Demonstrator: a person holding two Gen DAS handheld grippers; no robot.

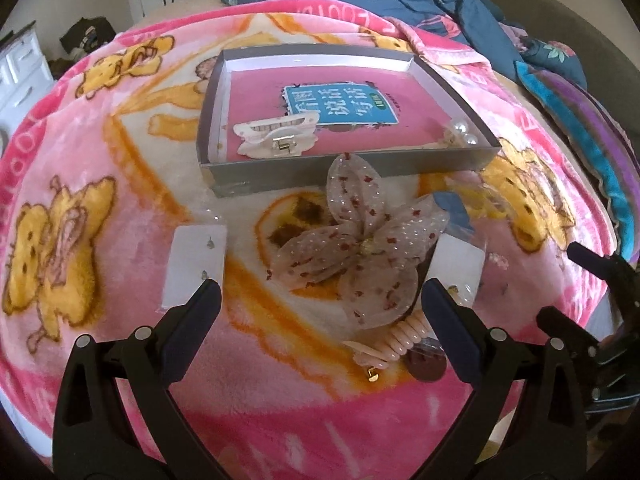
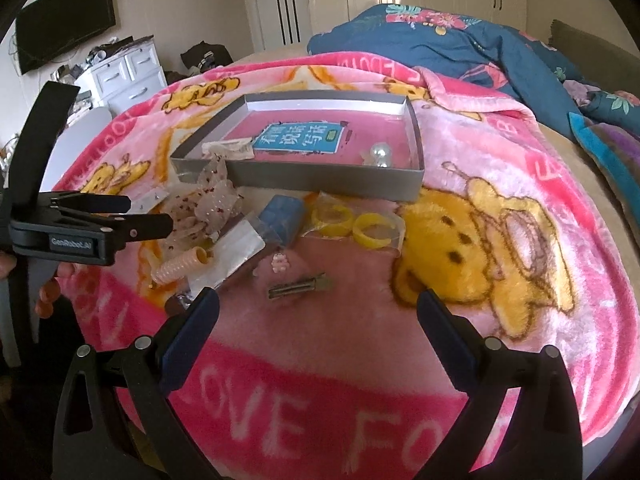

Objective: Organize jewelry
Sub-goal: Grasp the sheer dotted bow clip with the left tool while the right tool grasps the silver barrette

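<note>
A shallow grey box [image 1: 352, 168] [image 2: 320, 178] on the pink blanket holds a white claw clip [image 1: 276, 136] and pearl pieces [image 1: 464, 132] [image 2: 380, 156]. My left gripper [image 1: 324, 252] is open, its pads on either side of a sheer spotted flower hair bow [image 1: 352, 248] [image 2: 208, 204] in front of the box. A coiled peach hair tie [image 1: 408, 334] [image 2: 180, 266] lies just behind it. My right gripper [image 2: 318, 304] is open and empty above a metal hair clip [image 2: 300, 290]. Yellow rings in a clear bag [image 2: 352, 222], a blue piece [image 2: 284, 212] and a tiny charm [image 2: 279, 262] lie nearby.
The pink cartoon blanket [image 2: 500, 220] covers the bed. A dark blue floral quilt [image 2: 460, 44] is bunched behind the box. A white drawer unit [image 2: 124, 72] stands at the far left. The right gripper's body shows at the left wrist view's right edge [image 1: 600, 280].
</note>
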